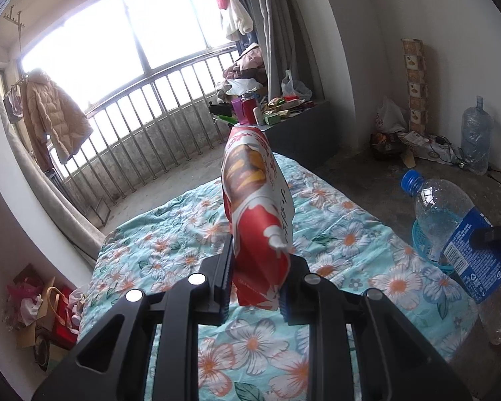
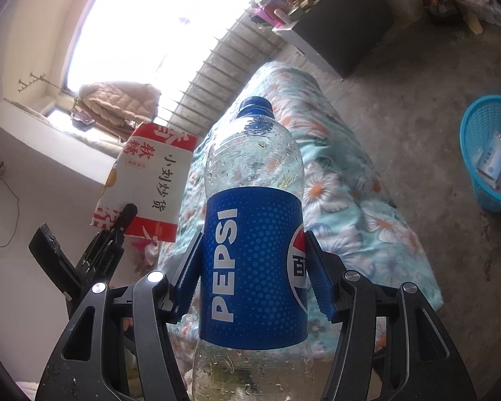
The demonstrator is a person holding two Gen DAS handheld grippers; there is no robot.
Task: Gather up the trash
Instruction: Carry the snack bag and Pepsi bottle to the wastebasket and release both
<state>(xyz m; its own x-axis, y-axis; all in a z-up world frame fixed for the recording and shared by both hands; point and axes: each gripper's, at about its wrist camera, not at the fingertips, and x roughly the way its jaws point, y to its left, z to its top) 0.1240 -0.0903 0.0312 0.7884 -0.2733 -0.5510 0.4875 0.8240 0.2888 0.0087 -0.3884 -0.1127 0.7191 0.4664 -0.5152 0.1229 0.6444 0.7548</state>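
Trash basket (image 2: pixel 487 153) on bare concrete floor (image 2: pixel 417 100)

The left gripper (image 1: pixel 257 284) points forward and somewhat downward, its two black fingers drawn close together and clamped on the lower end of a red and white snack bag (image 1: pixel 257 207), which stands up between them. In the right wrist view the same gripper (image 2: pixel 125 222) shows off to the left, seen from the side, its dark finger lying against the bag (image 2: pixel 150 180). The right gripper (image 2: pixel 254 274) also tilts forward and down, its jaws set about halfway apart, the blue ribbed pads (image 2: pixel 320 284) pressing both sides of a clear plastic bottle (image 2: pixel 254 234) at its blue label.
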